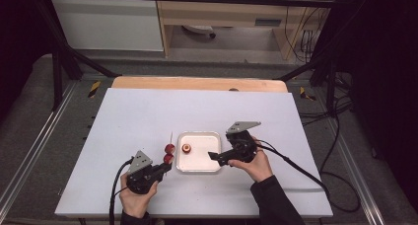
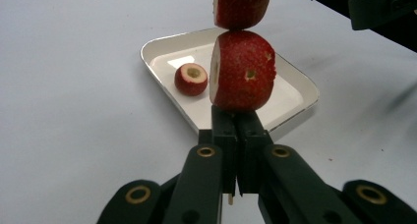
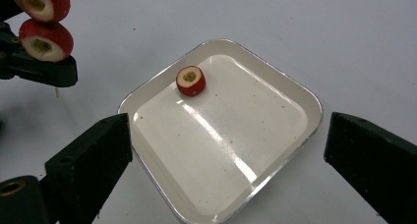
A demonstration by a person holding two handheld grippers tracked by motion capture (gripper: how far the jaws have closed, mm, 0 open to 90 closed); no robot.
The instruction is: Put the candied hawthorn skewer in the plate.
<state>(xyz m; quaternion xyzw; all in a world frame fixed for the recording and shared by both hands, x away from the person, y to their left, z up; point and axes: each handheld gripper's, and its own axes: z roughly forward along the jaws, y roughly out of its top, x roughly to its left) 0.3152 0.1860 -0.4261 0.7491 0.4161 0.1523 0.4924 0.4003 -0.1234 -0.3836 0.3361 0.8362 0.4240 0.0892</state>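
Note:
My left gripper (image 2: 236,130) is shut on a thin wooden skewer (image 2: 230,199) that carries two red fruit pieces, a lower one (image 2: 243,71) and an upper one (image 2: 241,5). In the high view this gripper (image 1: 167,167) sits just left of the white square tray (image 1: 204,161), the skewered pieces (image 1: 169,153) rising from its jaws. A third red piece (image 3: 190,80) with a cored centre lies in the tray's (image 3: 221,150) far left part. My right gripper (image 3: 226,135) hovers over the tray with jaws wide apart and nothing between them; from above it (image 1: 219,154) stands at the tray's right edge.
A white board (image 1: 148,111) covers the table, with a wooden strip (image 1: 197,83) along its far edge. Black cables (image 1: 296,166) trail from both grippers toward the near side. Metal frame rails (image 1: 29,151) run along the left and right.

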